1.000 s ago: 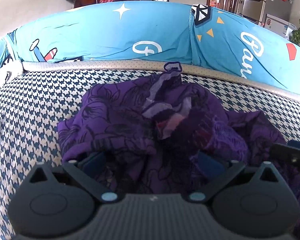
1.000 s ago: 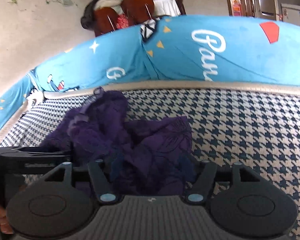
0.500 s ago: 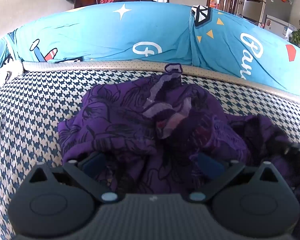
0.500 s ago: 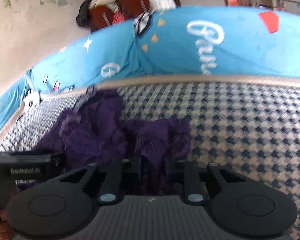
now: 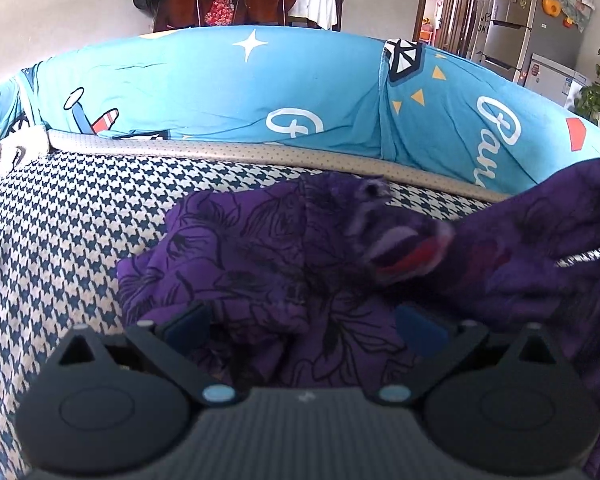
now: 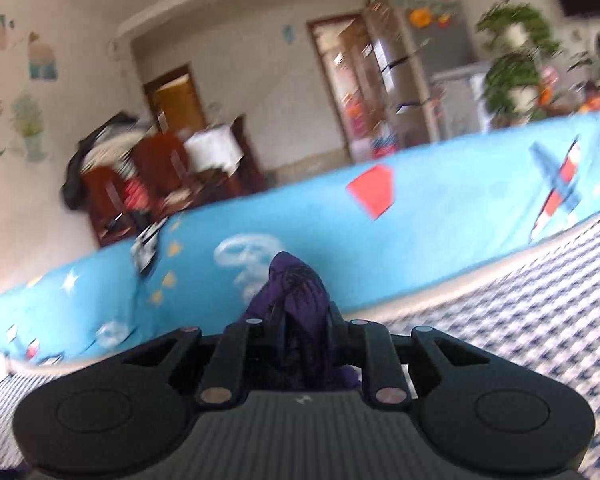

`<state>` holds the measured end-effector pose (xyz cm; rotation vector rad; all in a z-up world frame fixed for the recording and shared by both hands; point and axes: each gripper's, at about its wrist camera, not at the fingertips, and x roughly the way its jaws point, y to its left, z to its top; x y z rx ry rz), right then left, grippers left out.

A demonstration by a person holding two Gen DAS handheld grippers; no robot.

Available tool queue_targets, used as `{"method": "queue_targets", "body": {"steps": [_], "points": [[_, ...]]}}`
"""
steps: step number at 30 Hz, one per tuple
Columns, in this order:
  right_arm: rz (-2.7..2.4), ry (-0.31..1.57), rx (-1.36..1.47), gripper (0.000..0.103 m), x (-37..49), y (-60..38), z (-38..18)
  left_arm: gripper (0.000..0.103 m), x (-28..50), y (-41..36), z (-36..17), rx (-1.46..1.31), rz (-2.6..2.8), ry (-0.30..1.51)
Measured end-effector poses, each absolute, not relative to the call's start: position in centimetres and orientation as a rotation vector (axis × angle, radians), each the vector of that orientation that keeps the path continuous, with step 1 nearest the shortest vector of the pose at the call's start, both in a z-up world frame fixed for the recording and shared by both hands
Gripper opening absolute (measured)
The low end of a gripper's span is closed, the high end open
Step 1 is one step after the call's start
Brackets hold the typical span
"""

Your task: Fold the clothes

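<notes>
Folding has barely begun, by the look of it: the purple garment (image 5: 284, 276) lies crumpled across the middle of the left wrist view on the houndstooth bed cover (image 5: 60, 232), with no flat panel or crease showing. One end of it rises toward the right edge. In the right wrist view, the right gripper (image 6: 300, 334) at lower centre has just clenched its fingers on a bunch of that cloth. The left gripper (image 5: 304, 326) stands released, fabric lying loosely between its fingers (image 5: 184, 320).
</notes>
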<state>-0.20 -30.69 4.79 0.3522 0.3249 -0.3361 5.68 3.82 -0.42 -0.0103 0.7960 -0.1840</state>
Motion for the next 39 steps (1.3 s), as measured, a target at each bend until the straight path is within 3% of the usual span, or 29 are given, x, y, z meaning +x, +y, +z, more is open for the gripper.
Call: {"method": "queue_targets", "body": {"steps": [8, 15, 18, 28, 32, 39], "points": [[-0.606, 0.269, 0.314, 0.019, 0.0, -36.5, 4.6, 0.103, 5.7, 3.4, -0.8, 0.007, -0.192, 0.805], [-0.670, 0.339, 0.281, 0.021, -0.6, -37.9, 4.0, 0.103, 5.8, 3.0, -1.1, 0.008, -0.196, 0.814], [-0.701, 0.322, 0.258, 0.027, -1.7, -38.4, 4.4, 0.103, 5.8, 2.9, -1.2, 0.015, -0.189, 0.814], [-0.553, 0.431, 0.287, 0.030, -1.1, -40.8, 2.1, 0.103, 5.7, 2.0, -1.7, 0.040, -0.200, 0.827], [-0.491, 0.473, 0.269, 0.038, 0.0, -41.3, 0.7, 0.103, 5.7, 1.7, -1.9, 0.043, -0.207, 0.834], [-0.413, 0.539, 0.218, 0.039, 2.6, -40.8, -0.5, 0.103, 5.8, 1.4, -2.1, 0.032, -0.220, 0.848]]}}
